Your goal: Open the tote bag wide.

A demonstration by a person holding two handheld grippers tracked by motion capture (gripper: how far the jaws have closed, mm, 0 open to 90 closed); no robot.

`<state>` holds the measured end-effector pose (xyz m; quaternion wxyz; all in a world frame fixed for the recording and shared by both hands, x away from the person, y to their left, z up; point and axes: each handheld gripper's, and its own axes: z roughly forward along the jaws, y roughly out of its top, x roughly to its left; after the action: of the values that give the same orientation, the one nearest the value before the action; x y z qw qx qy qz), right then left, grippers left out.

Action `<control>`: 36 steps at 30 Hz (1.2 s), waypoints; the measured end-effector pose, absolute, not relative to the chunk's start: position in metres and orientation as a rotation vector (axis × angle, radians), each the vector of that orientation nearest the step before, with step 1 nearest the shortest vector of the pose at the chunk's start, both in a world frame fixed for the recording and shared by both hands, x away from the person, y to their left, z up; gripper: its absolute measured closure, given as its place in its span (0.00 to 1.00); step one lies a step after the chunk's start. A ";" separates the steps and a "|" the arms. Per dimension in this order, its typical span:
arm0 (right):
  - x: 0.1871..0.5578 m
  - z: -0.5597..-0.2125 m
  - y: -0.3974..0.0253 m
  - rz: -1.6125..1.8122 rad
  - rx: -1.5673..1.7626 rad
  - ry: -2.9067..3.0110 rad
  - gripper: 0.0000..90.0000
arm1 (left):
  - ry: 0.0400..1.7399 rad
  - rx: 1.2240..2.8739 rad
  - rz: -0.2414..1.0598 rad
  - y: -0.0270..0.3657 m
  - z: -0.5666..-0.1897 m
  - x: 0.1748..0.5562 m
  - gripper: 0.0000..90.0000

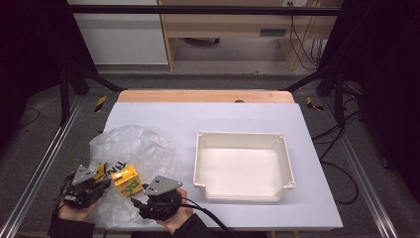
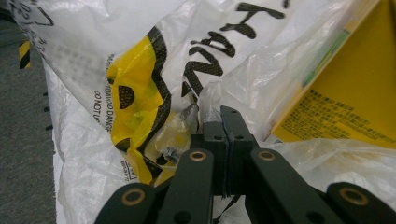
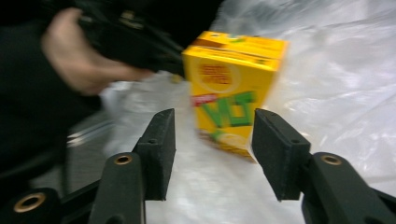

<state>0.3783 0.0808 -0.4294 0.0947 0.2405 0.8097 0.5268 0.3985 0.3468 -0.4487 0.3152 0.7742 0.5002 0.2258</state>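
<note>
A yellow drink carton [image 1: 127, 181] with green lettering lies on a crumpled clear plastic bag [image 1: 133, 148] at the table's front left. My left gripper [image 1: 101, 183] is just left of the carton. In the left gripper view its jaws [image 2: 223, 126] are shut on a fold of the printed bag film [image 2: 154, 79], and the carton [image 2: 359, 88] lies to the right behind the film. My right gripper [image 1: 144, 192] sits right of the carton and points at it. Its jaws [image 3: 214, 123] stand open, with the carton [image 3: 231, 84] a short way ahead, centred between them, untouched.
An empty white tray [image 1: 287, 163] stands right of centre on the white table cover [image 1: 198, 116]. A hand with the other gripper [image 3: 88, 51] is close behind the carton. Metal frame rails [image 1: 44, 163] run along both sides of the table.
</note>
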 end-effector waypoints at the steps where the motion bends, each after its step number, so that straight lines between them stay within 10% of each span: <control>1: 0.382 -0.430 0.079 1.532 0.728 2.375 0.57 | 1.317 2.042 0.593 0.347 -0.449 0.398 0.99; 12: 0.416 -0.451 0.065 1.277 0.940 2.258 1.00 | 1.329 2.041 0.588 0.348 -0.449 0.399 0.99; 27: 0.428 -0.484 0.085 1.078 0.996 2.275 1.00 | 1.327 2.050 0.585 0.349 -0.450 0.400 0.99; 36: 0.415 -0.459 0.077 1.295 0.925 2.238 0.67 | 1.329 2.043 0.582 0.349 -0.450 0.399 0.99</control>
<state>0.4146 0.0766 -0.4590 0.1964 0.3303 0.7992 0.4622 0.3993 0.3488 -0.4497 0.3123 0.7745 0.5039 0.2207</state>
